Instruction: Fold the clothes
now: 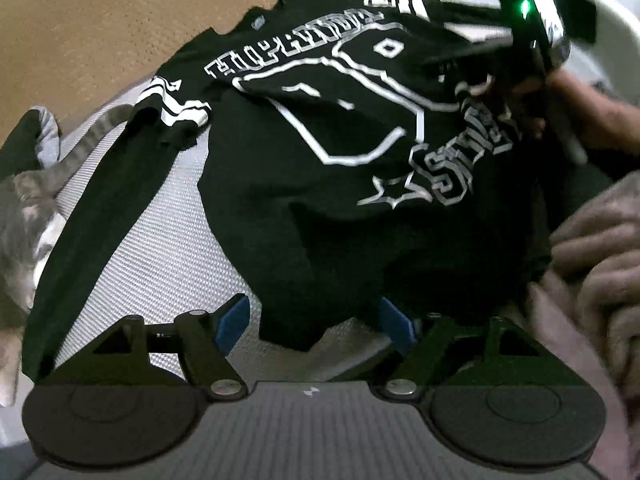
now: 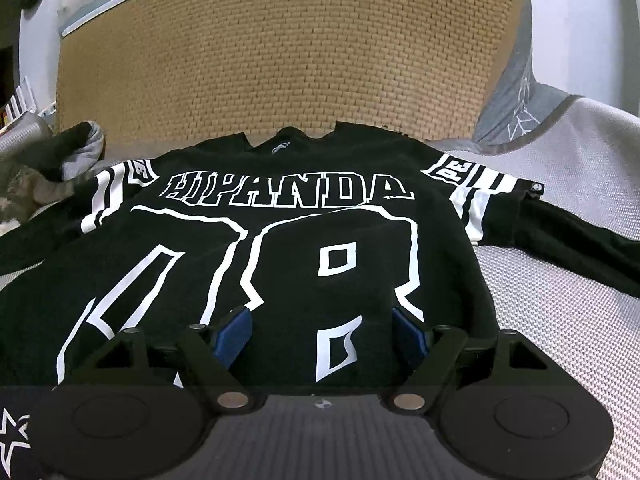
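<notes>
While it lies spread on a grey woven mat (image 2: 568,320), the black long-sleeved jersey (image 2: 280,248) shows white "HIPANDA" lettering, a large number and striped sleeves. Both the left gripper (image 1: 316,324) and the right gripper (image 2: 320,336) hover low over its hem with blue-padded fingers (image 2: 232,338) apart.

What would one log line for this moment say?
phase: folding | item: black shirt, print up, on grey mat | left gripper: open | right gripper: open

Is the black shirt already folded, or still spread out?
Mostly spread. The shirt lies print up on the mat, both sleeves stretched sideways; only its hem bunches.
</notes>
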A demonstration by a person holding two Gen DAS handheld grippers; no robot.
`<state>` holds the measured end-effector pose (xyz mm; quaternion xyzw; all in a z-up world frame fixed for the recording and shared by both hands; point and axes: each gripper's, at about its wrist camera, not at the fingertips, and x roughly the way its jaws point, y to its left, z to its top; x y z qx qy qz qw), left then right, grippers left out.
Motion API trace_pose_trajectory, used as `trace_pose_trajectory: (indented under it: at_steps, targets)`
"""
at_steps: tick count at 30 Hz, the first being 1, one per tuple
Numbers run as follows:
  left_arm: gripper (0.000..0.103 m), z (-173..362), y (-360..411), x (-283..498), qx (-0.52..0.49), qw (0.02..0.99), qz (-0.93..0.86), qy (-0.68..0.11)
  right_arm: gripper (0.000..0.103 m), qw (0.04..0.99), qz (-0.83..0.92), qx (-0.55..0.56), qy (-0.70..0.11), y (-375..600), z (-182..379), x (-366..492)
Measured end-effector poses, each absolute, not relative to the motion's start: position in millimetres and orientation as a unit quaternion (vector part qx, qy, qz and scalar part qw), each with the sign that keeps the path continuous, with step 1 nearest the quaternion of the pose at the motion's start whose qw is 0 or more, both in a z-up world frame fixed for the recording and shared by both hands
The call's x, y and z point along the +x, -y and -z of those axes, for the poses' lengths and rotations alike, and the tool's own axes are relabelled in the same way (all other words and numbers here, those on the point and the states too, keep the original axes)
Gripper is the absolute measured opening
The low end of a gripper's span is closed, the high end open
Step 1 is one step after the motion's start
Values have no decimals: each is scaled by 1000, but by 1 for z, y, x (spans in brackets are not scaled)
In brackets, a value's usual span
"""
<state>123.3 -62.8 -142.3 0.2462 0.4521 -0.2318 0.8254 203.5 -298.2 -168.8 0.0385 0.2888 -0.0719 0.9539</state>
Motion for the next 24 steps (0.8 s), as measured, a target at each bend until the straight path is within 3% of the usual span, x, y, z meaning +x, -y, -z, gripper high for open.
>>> trace_pose_trajectory:
  at_steps: [6,24]
  targets:
    - [75,146,63,128,225,828,252,-448,79,953,71,29,-294,295,170,201]
    - [75,50,36,137,57,876,308,-367,79,923,131,13,-362,261,166,173]
